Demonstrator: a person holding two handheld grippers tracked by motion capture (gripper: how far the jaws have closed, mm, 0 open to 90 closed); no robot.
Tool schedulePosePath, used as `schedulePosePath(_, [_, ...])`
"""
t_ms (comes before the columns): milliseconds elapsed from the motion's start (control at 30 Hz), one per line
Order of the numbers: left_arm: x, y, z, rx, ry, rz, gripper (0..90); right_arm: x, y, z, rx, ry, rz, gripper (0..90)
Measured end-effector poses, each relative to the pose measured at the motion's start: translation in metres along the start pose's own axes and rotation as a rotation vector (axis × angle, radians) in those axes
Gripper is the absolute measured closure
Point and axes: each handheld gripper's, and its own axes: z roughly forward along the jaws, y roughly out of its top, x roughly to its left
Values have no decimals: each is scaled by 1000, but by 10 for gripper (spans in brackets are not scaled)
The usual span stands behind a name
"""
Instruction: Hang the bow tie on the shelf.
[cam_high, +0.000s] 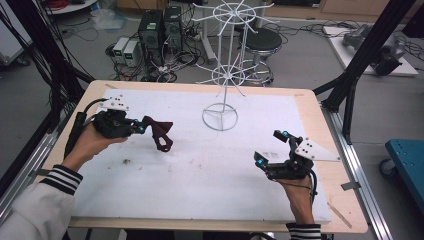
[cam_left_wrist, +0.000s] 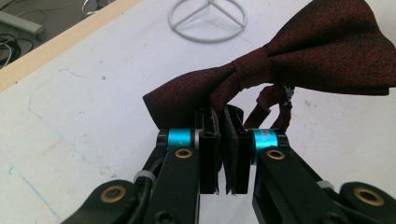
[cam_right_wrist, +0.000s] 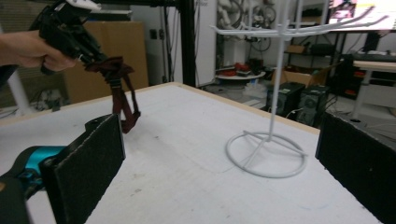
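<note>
While the left gripper (cam_high: 141, 128) pinches one wing of a dark red bow tie (cam_high: 160, 133) and holds it clear above the white mat (cam_high: 200, 170), its strap dangles below. The right gripper (cam_high: 270, 148) stands wide open and empty near the wire rack (cam_high: 222, 75).
</note>
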Motion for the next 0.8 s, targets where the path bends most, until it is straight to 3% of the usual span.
schedulePosePath(167, [-11,1,3,-8,-19,1,853,6,11,9,33,54,-11,6])
schedulePosePath(800, [-51,18,28,-82,-102,16,852,32,35,47,91,159,-64,6])
